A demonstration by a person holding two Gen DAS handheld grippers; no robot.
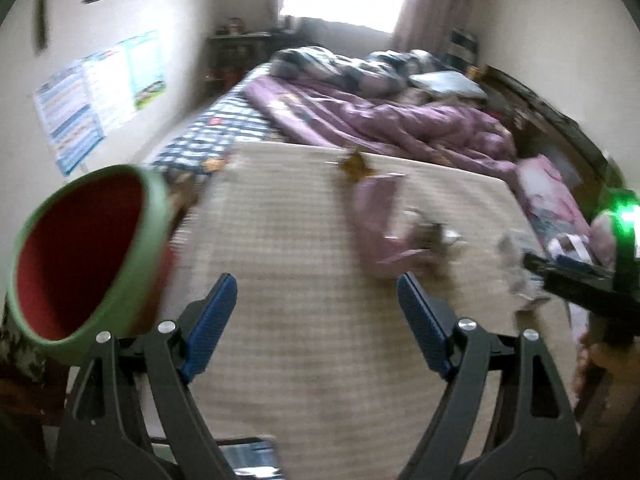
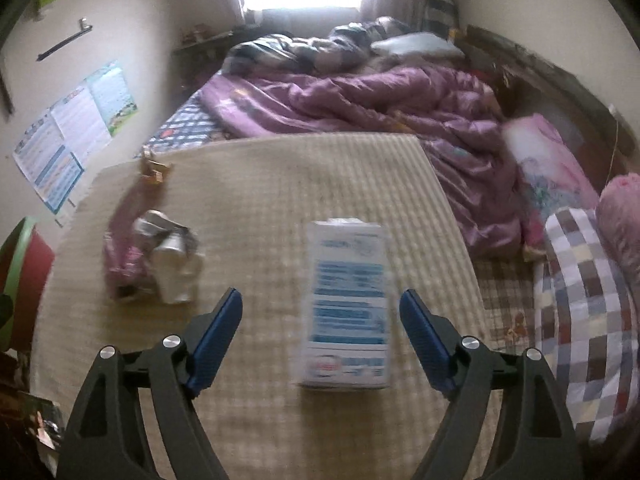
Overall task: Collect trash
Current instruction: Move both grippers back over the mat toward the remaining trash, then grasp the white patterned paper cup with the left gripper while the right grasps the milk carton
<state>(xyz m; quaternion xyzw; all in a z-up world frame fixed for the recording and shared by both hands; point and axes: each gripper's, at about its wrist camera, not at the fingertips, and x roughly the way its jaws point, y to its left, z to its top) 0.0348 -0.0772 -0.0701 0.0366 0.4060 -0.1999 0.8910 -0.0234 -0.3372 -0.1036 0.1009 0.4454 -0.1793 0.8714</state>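
Trash lies on a beige checked mat [image 2: 260,184] on the bed. A white and blue packet [image 2: 347,304] lies flat between my right gripper's [image 2: 322,304] open fingers. To its left are a crumpled silver wrapper [image 2: 172,252], a pink wrapper [image 2: 124,236] and a small gold wrapper [image 2: 154,168]. My left gripper [image 1: 316,288] is open and empty above the mat [image 1: 280,240]; the pink wrapper [image 1: 380,220] and gold wrapper [image 1: 354,164] lie ahead of it. A red bin with a green rim [image 1: 80,252] stands at the left, also in the right wrist view [image 2: 24,260].
A rumpled purple quilt [image 2: 360,96] and pillows [image 2: 416,46] cover the bed beyond the mat. A checked cushion [image 2: 588,312] and pink pillows [image 2: 548,168] lie at the right. Posters [image 1: 100,92] hang on the left wall. The other gripper's body [image 1: 592,280] shows at the right.
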